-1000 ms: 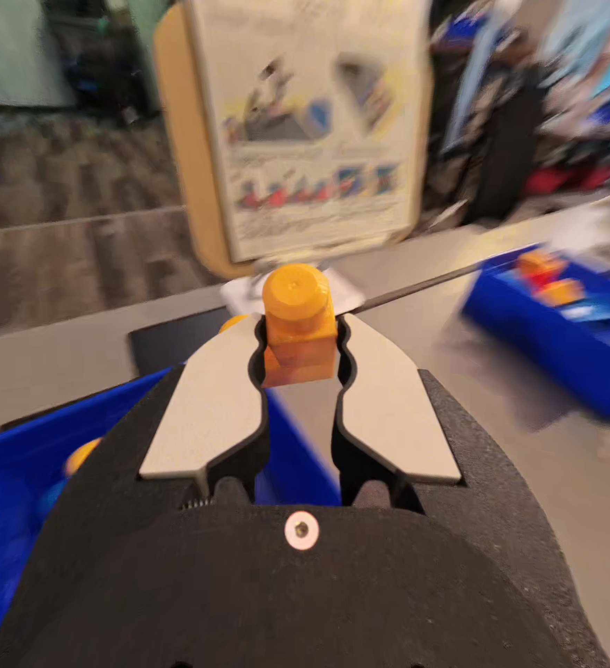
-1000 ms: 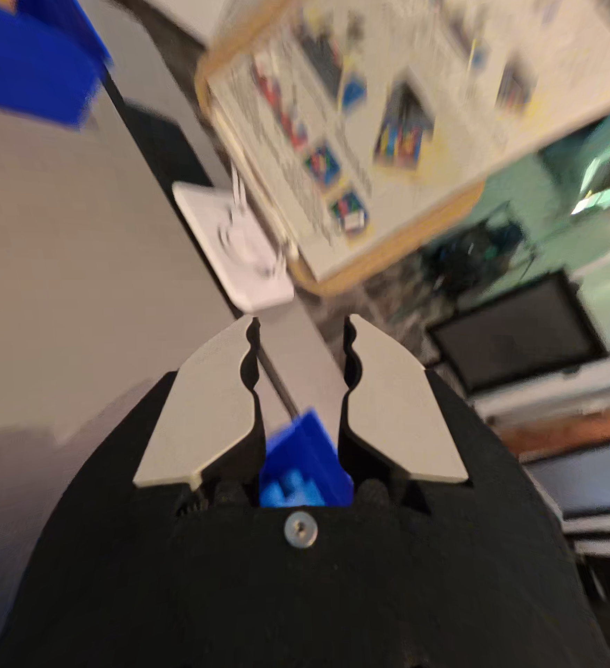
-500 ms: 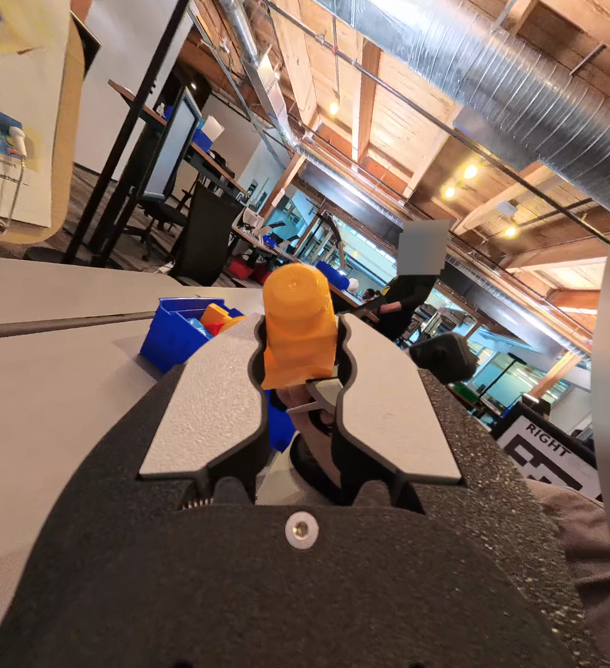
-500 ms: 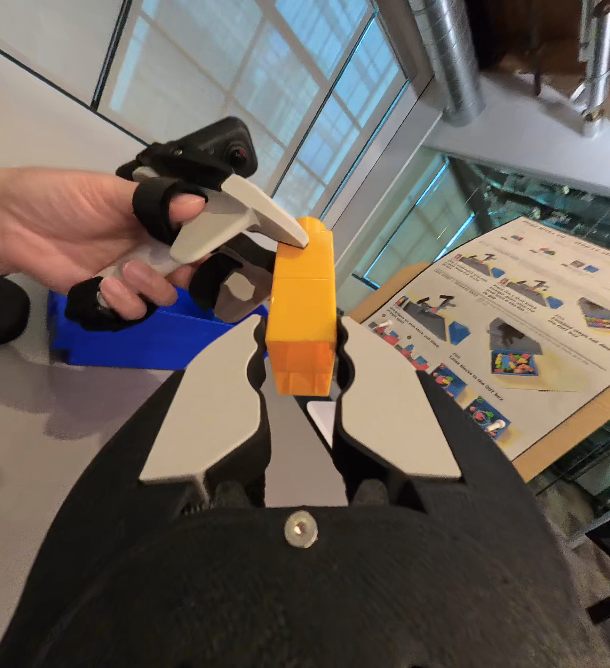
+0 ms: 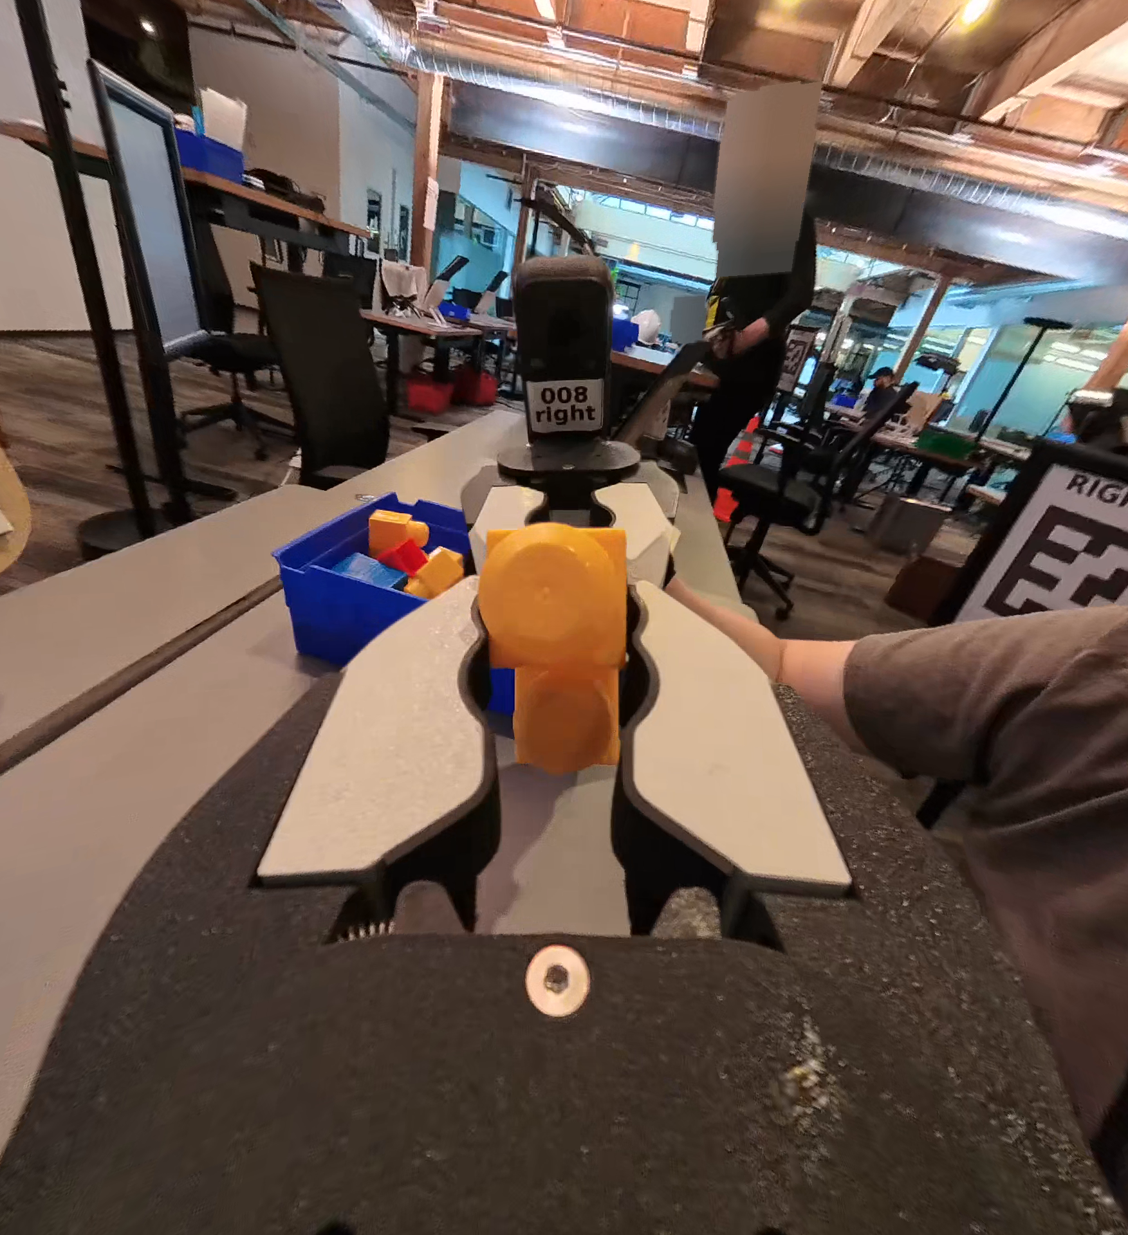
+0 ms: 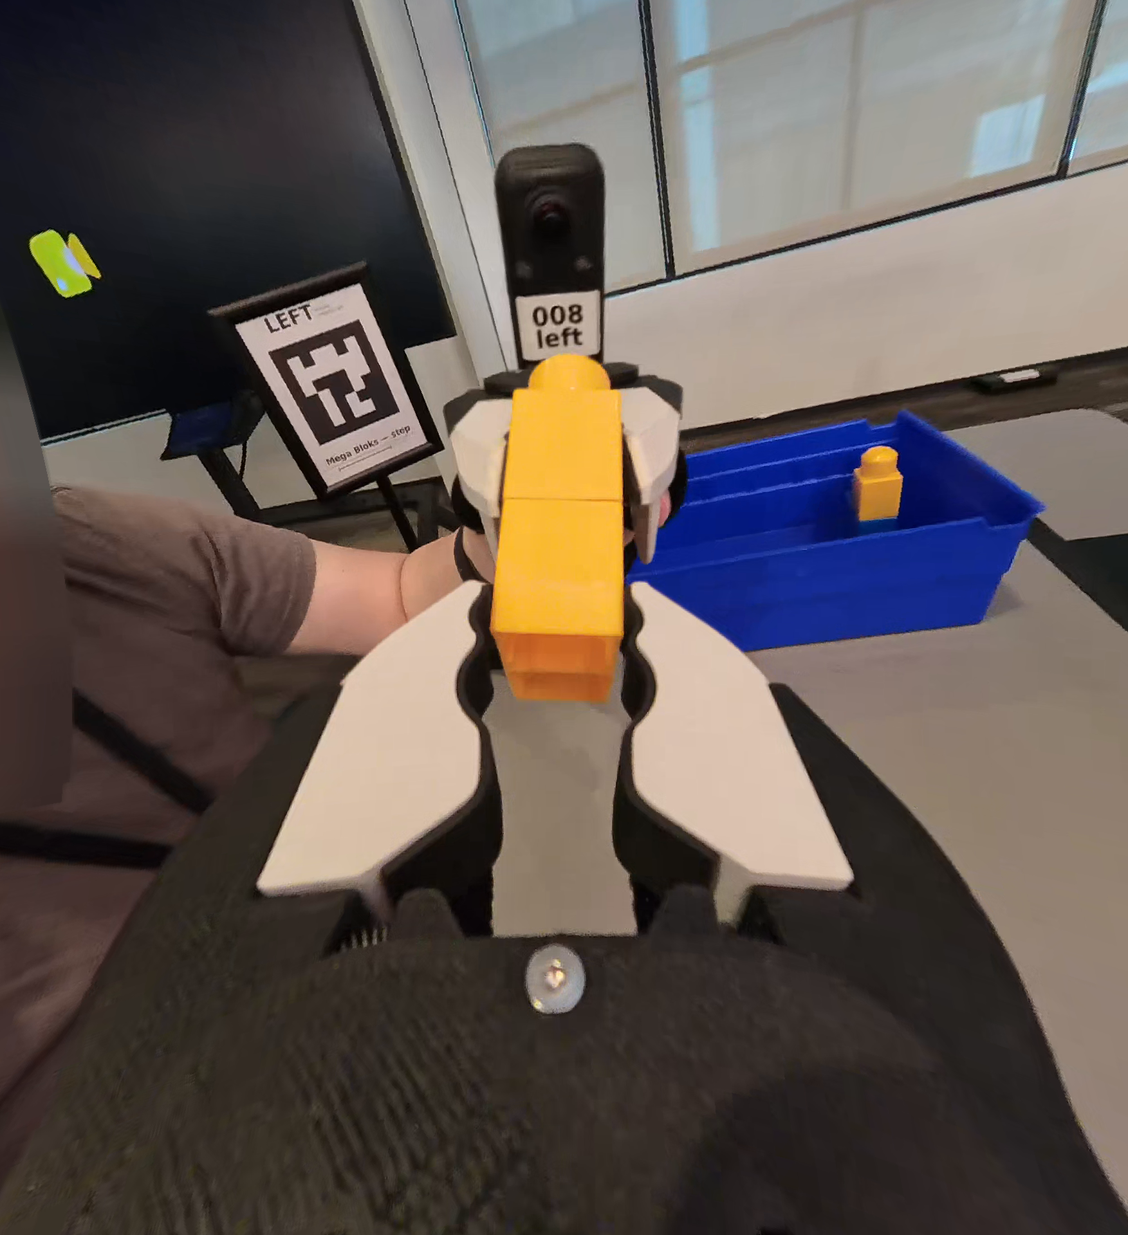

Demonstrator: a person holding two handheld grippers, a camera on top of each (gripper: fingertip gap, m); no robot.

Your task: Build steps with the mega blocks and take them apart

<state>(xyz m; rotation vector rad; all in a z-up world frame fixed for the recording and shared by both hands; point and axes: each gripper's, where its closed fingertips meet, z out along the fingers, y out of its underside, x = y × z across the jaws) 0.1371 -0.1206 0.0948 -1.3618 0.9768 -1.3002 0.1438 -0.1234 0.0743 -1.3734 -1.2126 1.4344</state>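
- My left gripper (image 5: 551,641): fingers clamped on the flat sides of one orange block (image 5: 551,601), its round stud facing my camera.
- My right gripper (image 6: 554,635): fingers closed on the other orange block (image 6: 557,568), hollow base toward its camera.
- The two blocks meet end to end in the air between the grippers, above the grey table (image 6: 949,768); whether they are fully seated I cannot tell.
- Handling, as I judge it: hollow hard plastic, light, stiff, smooth-walled; best gripped on opposite flat faces, clear of the seam, and pulled straight.
- Beyond: a blue bin (image 5: 340,601) of loose blocks; a second blue bin (image 6: 915,575) holding one orange block (image 6: 876,493).
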